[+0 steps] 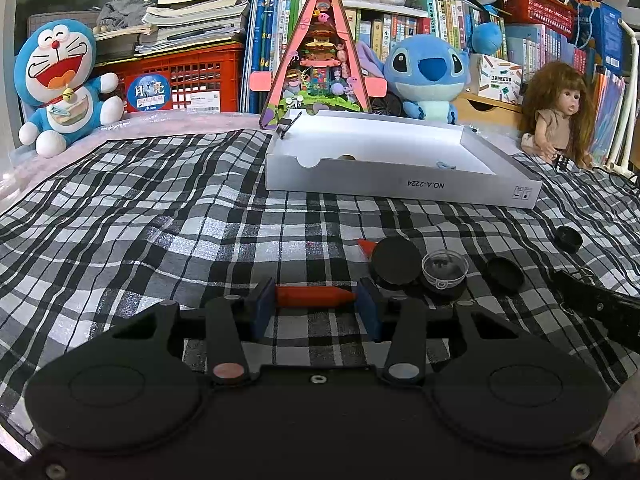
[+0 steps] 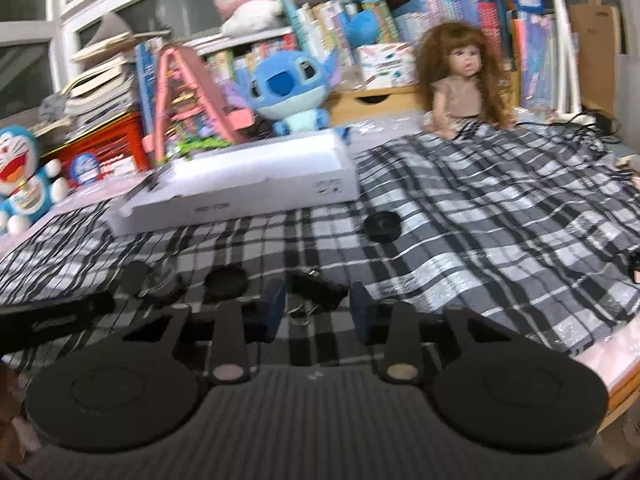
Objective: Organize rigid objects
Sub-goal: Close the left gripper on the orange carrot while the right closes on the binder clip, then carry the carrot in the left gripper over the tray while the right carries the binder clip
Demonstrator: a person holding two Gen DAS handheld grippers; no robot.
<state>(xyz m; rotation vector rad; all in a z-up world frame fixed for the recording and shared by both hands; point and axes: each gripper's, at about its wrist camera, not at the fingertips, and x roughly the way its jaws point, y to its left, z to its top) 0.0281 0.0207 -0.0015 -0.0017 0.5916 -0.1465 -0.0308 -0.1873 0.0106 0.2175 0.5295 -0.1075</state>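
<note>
Left wrist view: the left gripper (image 1: 316, 306) holds a red crayon (image 1: 314, 297) sideways between its two blue pads, just above the checked cloth (image 1: 160, 240). Near it lie a round black lid (image 1: 394, 262), a clear round case (image 1: 445, 268) and another black lid (image 1: 505, 274). A white box (image 1: 400, 184) sits farther back.

Right wrist view is blurry. The right gripper (image 2: 318, 310) is narrow, with a small black thing (image 2: 318, 286) between its pads; I cannot tell if they squeeze it. A black cap (image 2: 382, 226) lies apart.
</note>
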